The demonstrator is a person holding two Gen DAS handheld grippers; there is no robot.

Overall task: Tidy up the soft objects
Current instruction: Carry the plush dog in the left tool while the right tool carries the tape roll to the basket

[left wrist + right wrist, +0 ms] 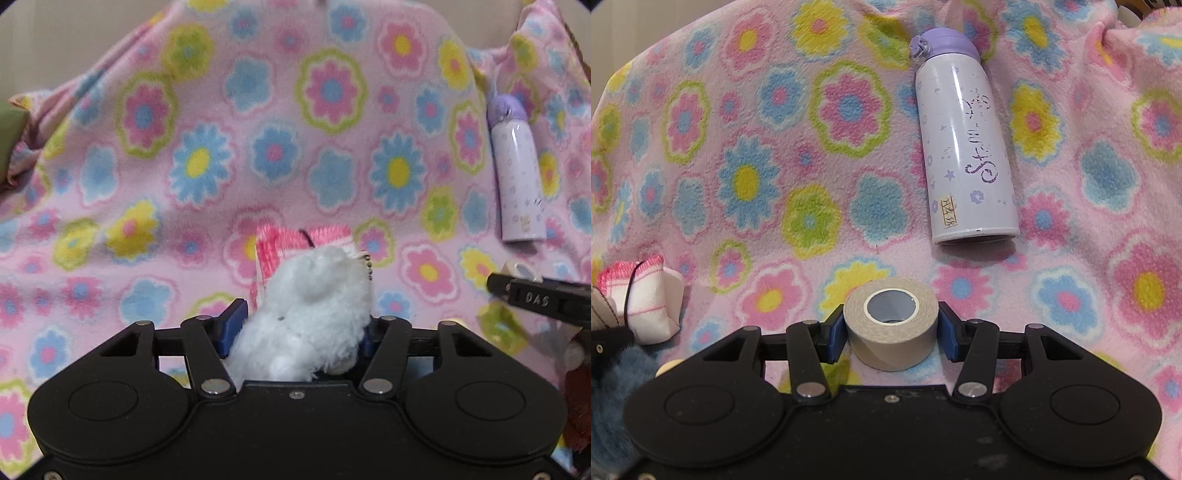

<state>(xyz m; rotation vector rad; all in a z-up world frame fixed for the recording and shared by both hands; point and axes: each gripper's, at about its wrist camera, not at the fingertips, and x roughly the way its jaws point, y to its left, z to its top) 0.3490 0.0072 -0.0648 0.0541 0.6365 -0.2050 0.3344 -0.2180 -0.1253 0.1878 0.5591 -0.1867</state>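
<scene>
**Two items in hand, sorting only partly under way**

Left gripper (295, 328): jaws closed on a white fluffy plush toy (310, 314), which bulges out between the blue pads. A short bead chain (365, 266) hangs off its top right, so it may be a keyring charm. Whether the toy is lifted clear of the floral blanket (221, 147) or resting on it cannot be told from the left wrist view.

Right gripper (892, 332): jaws clamped on a beige roll of tape (892, 325), hole facing up, pads pressing both sides.

Laid out on the blanket:
- Pink-and-white folded cloth (295, 242), just beyond the plush at 12 o'clock in the left view; the same cloth (646, 299) sits at 9 o'clock in the right view. Not gripped by either tool.
- Lavender bottle (964, 144) lying on its side, cap pointing away, at about 1 o'clock from the tape. Untouched.
- Blue-grey furry thing (613, 387) at the lower left edge of the right view; too cropped to identify.
- Something brownish (576, 406) at the right edge of the left view; cannot tell what.

Progress, as a judgement: early to middle. No bin, pile or obvious "soft" zone shows, so nothing can be counted as sorted. Plush is picked and awaits a destination. The cloth and the furry items look still to be dealt with. Tape and bottle are hard goods and probably belong apart from the soft ones.
</scene>
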